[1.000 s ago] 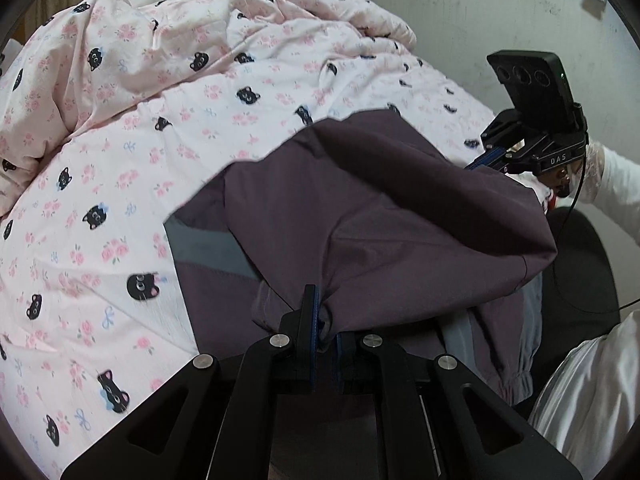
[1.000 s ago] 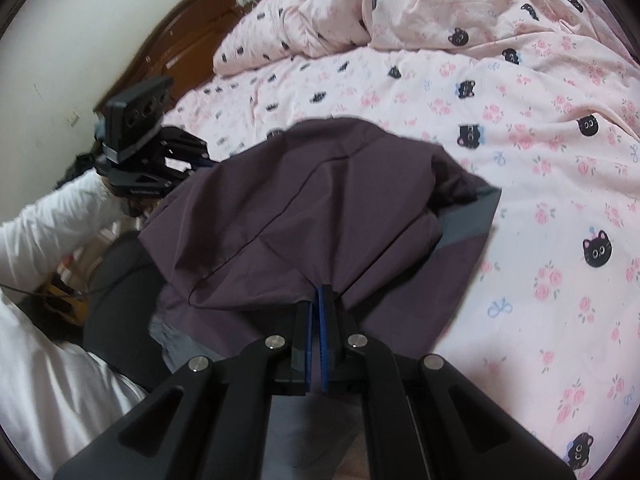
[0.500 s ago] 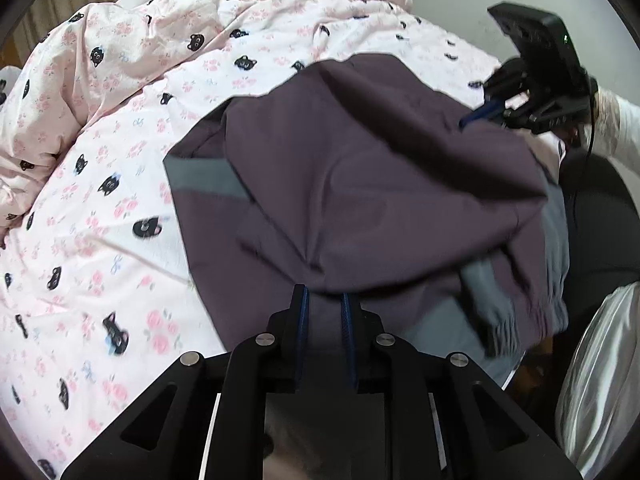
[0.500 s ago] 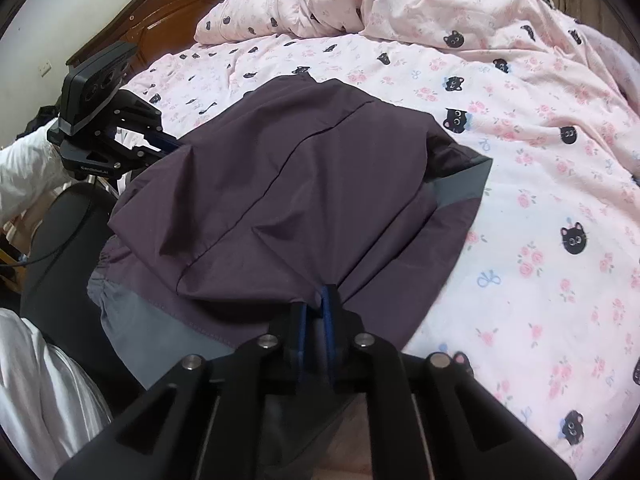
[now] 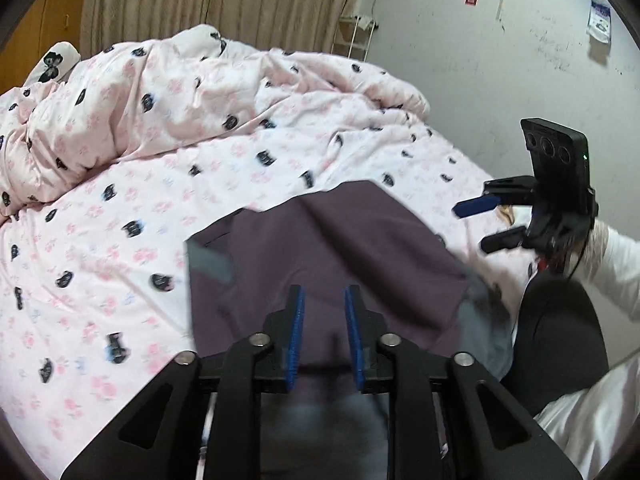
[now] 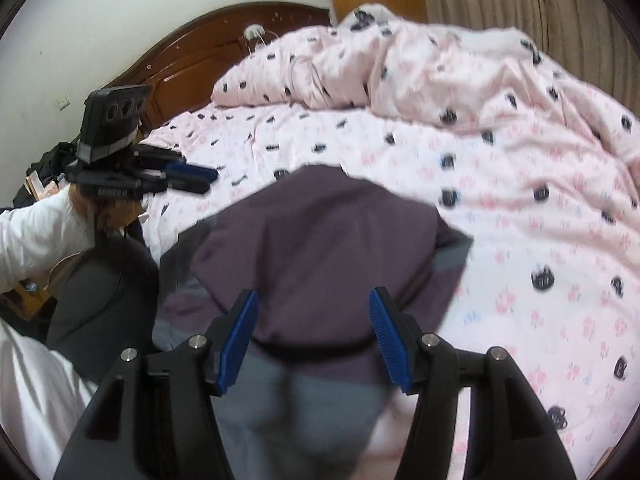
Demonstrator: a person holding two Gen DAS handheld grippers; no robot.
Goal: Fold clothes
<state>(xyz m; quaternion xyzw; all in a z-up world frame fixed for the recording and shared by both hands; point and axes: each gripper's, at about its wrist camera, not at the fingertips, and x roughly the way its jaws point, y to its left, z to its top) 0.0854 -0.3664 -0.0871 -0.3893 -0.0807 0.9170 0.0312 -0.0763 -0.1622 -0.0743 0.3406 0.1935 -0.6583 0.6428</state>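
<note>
Jaws of left gripper (image 5: 323, 300): slightly apart, blue pads (image 5: 297, 332) bare, holding nothing, above the garment (image 5: 340, 248). Jaws of right gripper (image 6: 314, 306): wide apart, empty, also over it. Garment: purple with grey panels, lying folded on the bed (image 6: 520, 220) near its front edge. Near hem hidden behind both grippers; motion blur softens edges, so whether either touches the cloth is unclear. Duvet (image 5: 160, 96) bunched behind.
</note>
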